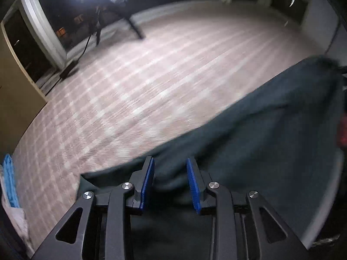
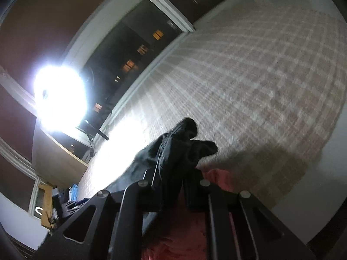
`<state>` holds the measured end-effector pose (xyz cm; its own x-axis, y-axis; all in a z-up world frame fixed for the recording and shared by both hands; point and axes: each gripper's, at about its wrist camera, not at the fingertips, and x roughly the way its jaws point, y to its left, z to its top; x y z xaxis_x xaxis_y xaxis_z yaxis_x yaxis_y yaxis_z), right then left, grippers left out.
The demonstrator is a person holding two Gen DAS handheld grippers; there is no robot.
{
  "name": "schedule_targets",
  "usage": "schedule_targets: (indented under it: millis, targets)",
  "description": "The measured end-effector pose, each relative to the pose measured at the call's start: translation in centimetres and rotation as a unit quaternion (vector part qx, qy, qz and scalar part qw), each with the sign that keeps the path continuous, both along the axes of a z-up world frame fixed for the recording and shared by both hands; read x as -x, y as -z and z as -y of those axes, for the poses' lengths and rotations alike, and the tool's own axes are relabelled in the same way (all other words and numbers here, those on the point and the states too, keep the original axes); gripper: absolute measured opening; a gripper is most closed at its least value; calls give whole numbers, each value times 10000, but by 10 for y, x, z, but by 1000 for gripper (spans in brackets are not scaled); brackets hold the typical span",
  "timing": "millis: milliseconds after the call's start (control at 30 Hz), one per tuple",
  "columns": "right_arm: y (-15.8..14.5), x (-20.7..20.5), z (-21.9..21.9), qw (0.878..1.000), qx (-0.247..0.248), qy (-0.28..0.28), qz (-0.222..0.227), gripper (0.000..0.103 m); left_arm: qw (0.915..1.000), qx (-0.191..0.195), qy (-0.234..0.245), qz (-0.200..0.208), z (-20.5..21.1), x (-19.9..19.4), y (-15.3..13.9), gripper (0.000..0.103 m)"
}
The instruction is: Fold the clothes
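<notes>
A dark teal garment (image 1: 271, 130) stretches from the lower middle to the far right of the left wrist view, above a pink checked bed cover (image 1: 151, 75). My left gripper (image 1: 170, 182) is open, its blue pads (image 1: 148, 179) apart with a fold of the cloth lying between them. In the right wrist view my right gripper (image 2: 173, 173) is shut on a bunched dark part of the garment (image 2: 180, 147), which sticks up beyond the fingers. A red cloth (image 2: 180, 234) lies under that gripper.
The checked cover (image 2: 249, 75) fills most of both views. A blue and white item (image 1: 9, 184) lies at the left edge. Dark windows (image 2: 134, 49) and a very bright lamp (image 2: 59, 97) stand beyond the bed. A dark stand leg (image 1: 135, 27) rests at the far side.
</notes>
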<state>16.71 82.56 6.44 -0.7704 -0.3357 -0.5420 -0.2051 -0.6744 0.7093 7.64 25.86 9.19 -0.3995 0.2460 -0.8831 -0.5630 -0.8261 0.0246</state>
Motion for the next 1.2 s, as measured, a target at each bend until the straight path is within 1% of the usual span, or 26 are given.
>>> schedule_targets:
  millis: [67,100,167,233,300,400,467,533,567,700,767,833,900,967,1033,1100,1167,1200]
  targets:
    - [-3,0,0,10000,3,-6,-14,14,9985,-481,261,64,-15,-29,-10,29]
    - [-4,0,0,10000,4,-9,-21,14,9964,-717,431,124,-26,-46,-13,30]
    - [-7,0,0,10000,15,-15,-39,14,9905,-1055,827,313,-56,-78,-5,30]
    - [-12,2,2,10000,55,-24,-71,14,9832,-1310,1144,555,-82,-97,6,30]
    - [-17,3,4,9999,81,-38,-108,14,9751,-1475,1450,801,-111,-114,25,30]
    - [-30,4,11,9998,36,-88,-184,14,9663,-1510,1792,1062,-141,-128,45,30]
    - [-42,6,20,9995,14,-163,-269,14,9625,-1575,1904,1121,-147,-136,46,29]
    - [-57,7,36,9989,-55,-251,-381,14,9602,-1712,1918,1093,-143,-140,39,30]
    - [-66,8,46,9984,-106,-315,-453,14,9606,-1804,1848,1028,-133,-140,31,30]
    - [-108,10,106,9932,-438,-723,-801,14,9677,-2172,1159,540,-58,-140,-12,31]
    - [-128,10,151,9872,-737,-1030,-971,14,9738,-2143,718,246,-12,-141,-27,31]
    - [-143,10,201,9792,-1001,-1373,-1106,14,9788,-2042,142,-43,51,-142,-40,31]
    - [-153,8,261,9688,-1220,-1758,-1247,14,9802,-1921,-413,-228,113,-149,-48,31]
    - [-159,4,332,9559,-1473,-2131,-1383,14,9798,-1760,-878,-370,173,-156,-50,31]
    - [-156,-3,393,9446,-1642,-2436,-1464,14,9761,-1611,-1389,-438,236,-170,-46,31]
    - [-145,-11,464,9328,-1692,-2821,-1470,14,9706,-1571,-1774,-436,285,-186,-41,31]
    - [-124,-21,538,9190,-1783,-3218,-1415,14,9674,-1528,-1976,-414,324,-199,-34,31]
    - [-109,-29,575,9099,-1921,-3397,-1406,14,9664,-1499,-2050,-401,341,-205,-30,31]
